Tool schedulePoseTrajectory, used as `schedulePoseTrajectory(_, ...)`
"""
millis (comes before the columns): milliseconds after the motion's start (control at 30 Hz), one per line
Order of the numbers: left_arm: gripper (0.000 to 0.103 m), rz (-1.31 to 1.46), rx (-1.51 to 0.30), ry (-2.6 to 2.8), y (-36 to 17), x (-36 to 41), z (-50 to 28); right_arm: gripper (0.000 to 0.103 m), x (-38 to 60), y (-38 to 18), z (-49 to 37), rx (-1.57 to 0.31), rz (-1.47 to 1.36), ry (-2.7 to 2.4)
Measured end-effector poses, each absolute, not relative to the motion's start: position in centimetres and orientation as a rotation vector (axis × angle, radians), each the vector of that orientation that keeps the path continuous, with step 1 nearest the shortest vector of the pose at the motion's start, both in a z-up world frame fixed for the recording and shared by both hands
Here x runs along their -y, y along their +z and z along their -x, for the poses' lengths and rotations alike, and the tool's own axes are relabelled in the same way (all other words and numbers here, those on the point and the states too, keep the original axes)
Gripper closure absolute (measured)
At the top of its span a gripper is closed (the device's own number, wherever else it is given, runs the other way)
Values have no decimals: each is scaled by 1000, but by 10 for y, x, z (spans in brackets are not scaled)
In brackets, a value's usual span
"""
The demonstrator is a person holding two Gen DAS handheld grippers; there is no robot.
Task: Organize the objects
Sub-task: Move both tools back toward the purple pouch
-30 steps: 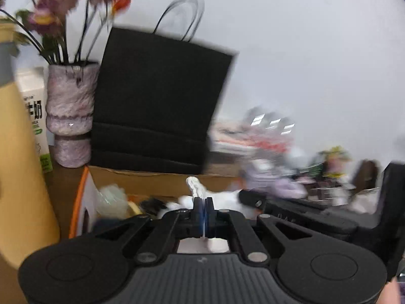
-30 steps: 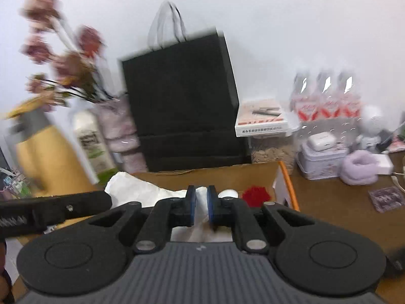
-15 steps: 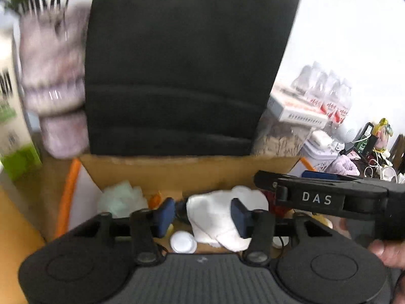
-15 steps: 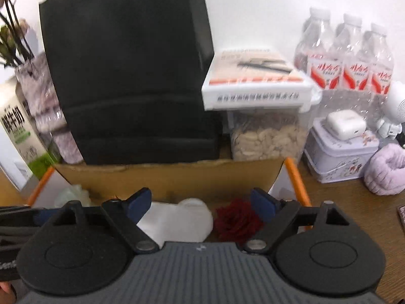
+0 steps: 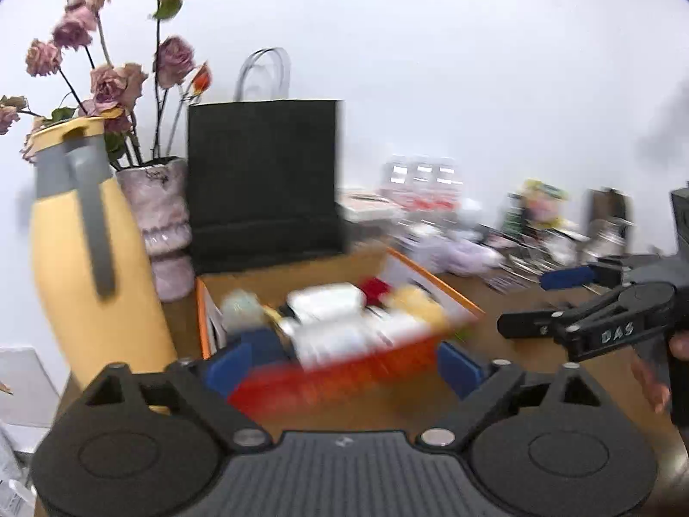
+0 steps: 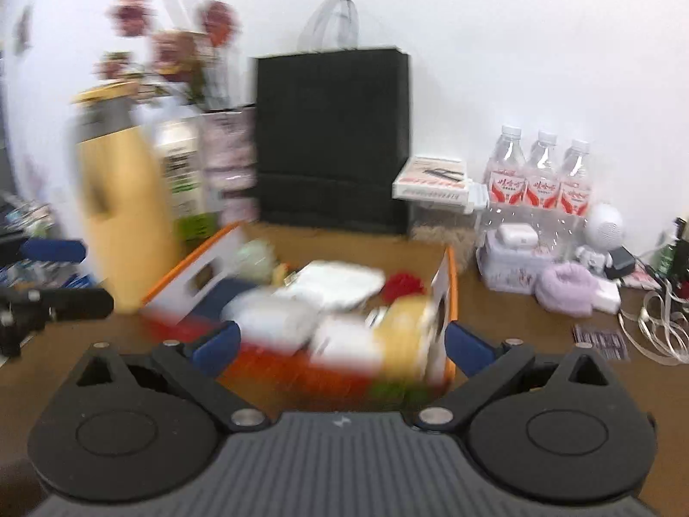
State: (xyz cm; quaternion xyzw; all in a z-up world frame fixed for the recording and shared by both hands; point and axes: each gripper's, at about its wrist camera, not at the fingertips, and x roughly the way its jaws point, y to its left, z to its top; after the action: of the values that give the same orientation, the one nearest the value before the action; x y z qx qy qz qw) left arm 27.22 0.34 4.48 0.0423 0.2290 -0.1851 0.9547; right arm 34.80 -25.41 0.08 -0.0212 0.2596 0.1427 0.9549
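An orange-edged cardboard box [image 5: 435, 284] [image 6: 450, 278] sits on the brown table, holding several items: white cloths [image 6: 340, 280], a red flower-like thing [image 6: 402, 284], a yellow item [image 5: 420, 301]. Both views are blurred. My left gripper [image 5: 342, 364] is open and empty, back from the box's near edge. My right gripper [image 6: 342, 344] is open and empty, also short of the box. The right gripper shows at the right of the left wrist view [image 5: 572, 301], and the left gripper at the left of the right wrist view [image 6: 51, 275].
A yellow jug [image 5: 94, 258], a pink vase with dried roses [image 5: 163, 224] and a black paper bag [image 5: 265, 181] stand behind the box. Three water bottles [image 6: 542, 176], a tin [image 6: 512, 258], a purple cloth roll [image 6: 566, 286] and cables [image 6: 654, 323] lie right.
Both grippers opened from shut over the box and pulled back and up from it. White cloth lies in the box, released.
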Motion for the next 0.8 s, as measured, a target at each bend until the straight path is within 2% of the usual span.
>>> schedulePoseTrajectory(133, 3, -152, -537, -376, 8, -6, -185, 0, 256, -16, -240, -527, 89, 348)
schedulePoseTrajectory(300, 3, -171, -587, -427, -22, -25, -110, 0, 265, -41, -136, -618, 76, 362)
schedulePoseTrajectory(500, 4, -183, -652, -346, -32, -48, -113, 1, 269, -39, -89, -647, 97, 360)
schedulePoseTrajectory(567, 5, -136, -617, -387, -37, -52, -127, 18, 264, -36, -88, -607, 56, 373)
schedulePoseTrajectory(600, 10, -118, -608, -405, -42, -55, -139, 23, 260, -38, -92, -604, 34, 378)
schedulePoseTrajectory(633, 19, -109, -614, -401, -47, -55, -152, 31, 254, -40, -98, -608, 14, 379)
schedulePoseTrajectory(700, 34, -97, -637, -366, -54, -53, -181, 38, 237, -49, -114, -628, -3, 399)
schedulePoseTrajectory(733, 38, -97, -638, -360, -56, -51, -194, 44, 226, -54, -121, -637, -2, 411)
schedulePoseTrajectory(767, 38, -107, -626, -360, -58, -49, -210, 51, 216, -61, -132, -651, -7, 420)
schedulePoseTrajectory(800, 38, -111, -610, -363, -60, -48, -224, 53, 207, -68, -142, -669, -16, 429)
